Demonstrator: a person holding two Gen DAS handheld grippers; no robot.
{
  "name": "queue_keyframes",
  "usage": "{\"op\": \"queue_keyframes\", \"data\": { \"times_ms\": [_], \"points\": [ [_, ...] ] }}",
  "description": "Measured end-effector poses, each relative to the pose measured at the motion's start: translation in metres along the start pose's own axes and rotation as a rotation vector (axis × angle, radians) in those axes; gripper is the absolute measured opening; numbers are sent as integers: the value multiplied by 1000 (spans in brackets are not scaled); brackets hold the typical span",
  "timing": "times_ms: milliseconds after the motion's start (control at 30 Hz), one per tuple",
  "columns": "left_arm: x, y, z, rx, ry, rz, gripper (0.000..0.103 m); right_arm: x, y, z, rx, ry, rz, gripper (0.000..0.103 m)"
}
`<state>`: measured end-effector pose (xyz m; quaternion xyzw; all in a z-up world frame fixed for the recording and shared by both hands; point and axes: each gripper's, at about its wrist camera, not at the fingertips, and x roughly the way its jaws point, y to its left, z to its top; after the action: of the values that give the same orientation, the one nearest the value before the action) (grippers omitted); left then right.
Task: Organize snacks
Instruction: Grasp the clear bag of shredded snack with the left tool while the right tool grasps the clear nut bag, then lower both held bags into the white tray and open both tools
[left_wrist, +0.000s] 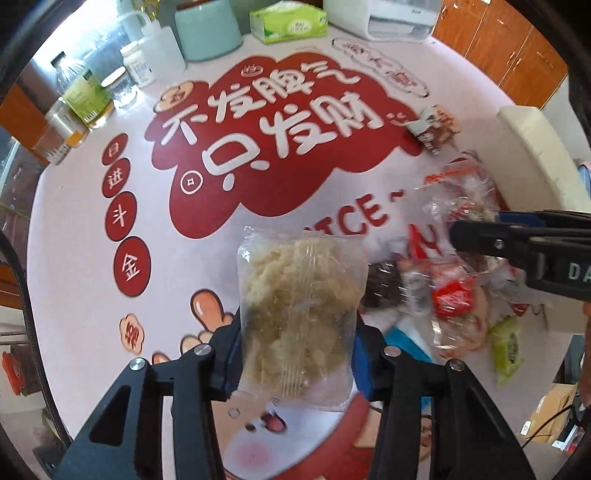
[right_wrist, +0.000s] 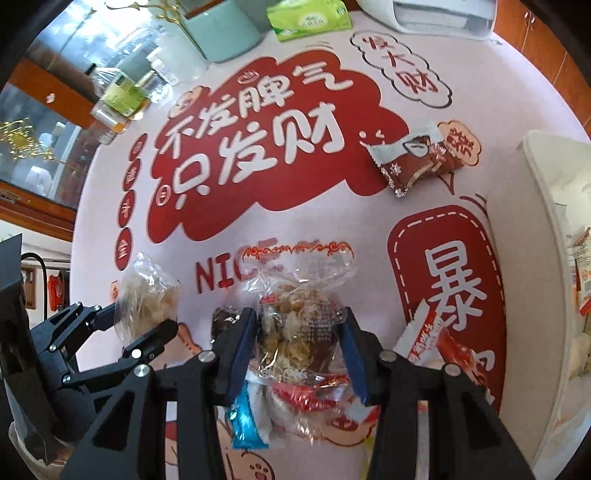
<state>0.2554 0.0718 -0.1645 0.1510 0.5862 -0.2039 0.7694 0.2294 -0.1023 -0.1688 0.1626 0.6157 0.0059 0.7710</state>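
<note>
Above the printed tablecloth (left_wrist: 92, 258): we lift two snacks.
Left gripper (left_wrist: 295, 354): pinching our pale crumbly packet (left_wrist: 299, 310).
Right gripper (right_wrist: 299, 350): clamped on our clear nut-cake packet (right_wrist: 295, 325).
Beneath: remaining snack pile (left_wrist: 454, 306).

Setting: a home dining or living room. Evidence: round table under a pink cloth (left_wrist: 92, 288) with red cartoon prints; green soft-pack tissues (left_wrist: 288, 20); pale teal ceramic canister (left_wrist: 208, 31); clear bottle with a yellow-green label (left_wrist: 86, 96); white countertop appliance (left_wrist: 400, 18); brown wooden cabinet doors (left_wrist: 509, 48); glass-fronted wooden display cabinet (right_wrist: 40, 155).
</note>
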Motion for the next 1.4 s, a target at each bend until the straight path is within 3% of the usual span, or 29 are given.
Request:
{"op": "queue_keyframes", "data": {
  "times_ms": [300,600,967,1400],
  "points": [
    [-72,-48,-26,-54,-97,-44,45,-54,-4,-29,-50,-79,72,45],
    [-120,-123,-37,-80,-176,-91,45,-117,-41,-72,-118,-162,110,46],
    [-143,-234,-26,-67,-228,-165,45,-179,-140,-111,-123,-241,68,46],
    [-134,-313,15,-70,-245,-166,45,-205,-249,-96,-35,-262,44,46]
  ]
}}
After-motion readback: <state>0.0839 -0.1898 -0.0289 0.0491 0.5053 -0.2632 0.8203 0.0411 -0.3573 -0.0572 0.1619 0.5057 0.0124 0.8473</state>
